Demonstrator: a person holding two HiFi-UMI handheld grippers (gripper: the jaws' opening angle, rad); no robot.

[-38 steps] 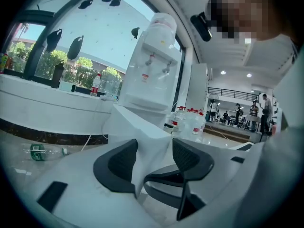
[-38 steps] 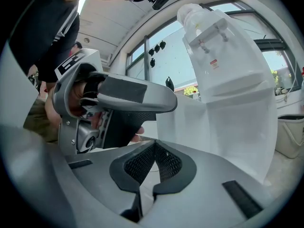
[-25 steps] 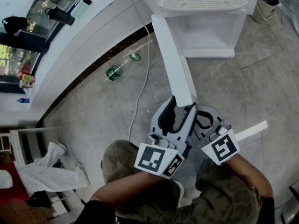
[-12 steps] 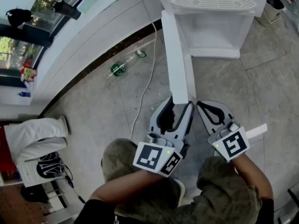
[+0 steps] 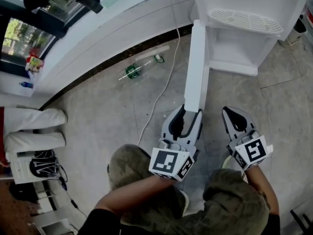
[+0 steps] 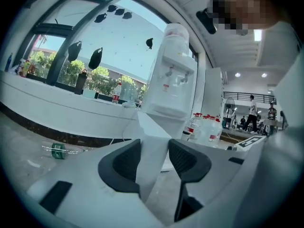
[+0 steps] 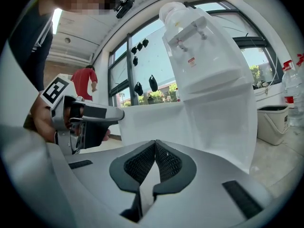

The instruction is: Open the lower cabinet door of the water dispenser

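The white water dispenser [image 5: 254, 13] stands at the top right. Its lower cabinet door [image 5: 198, 67] is swung out toward me, and the cabinet inside shows white and empty. My left gripper [image 5: 188, 110] straddles the door's free edge [image 6: 149, 127]. Its jaws are closing, with the edge against the left pad and a sliver of floor showing beside the right pad. My right gripper [image 5: 234, 112] hangs to the right of the door, shut, with nothing between its pads [image 7: 155, 148]. The right gripper view shows the left gripper [image 7: 90, 118] at the door and the dispenser [image 7: 213, 80] behind.
A green plastic bottle [image 5: 133, 71] and a white cable [image 5: 156, 102] lie on the tiled floor left of the door. A long white window ledge [image 5: 98, 38] curves behind. A pale bin [image 7: 275, 122] stands right of the dispenser. Water bottles [image 6: 202, 127] and a person's legs [image 5: 34, 126] are nearby.
The door has swung further out from the cabinet with my left gripper at its edge. The right gripper has drawn away to the right of the left one.
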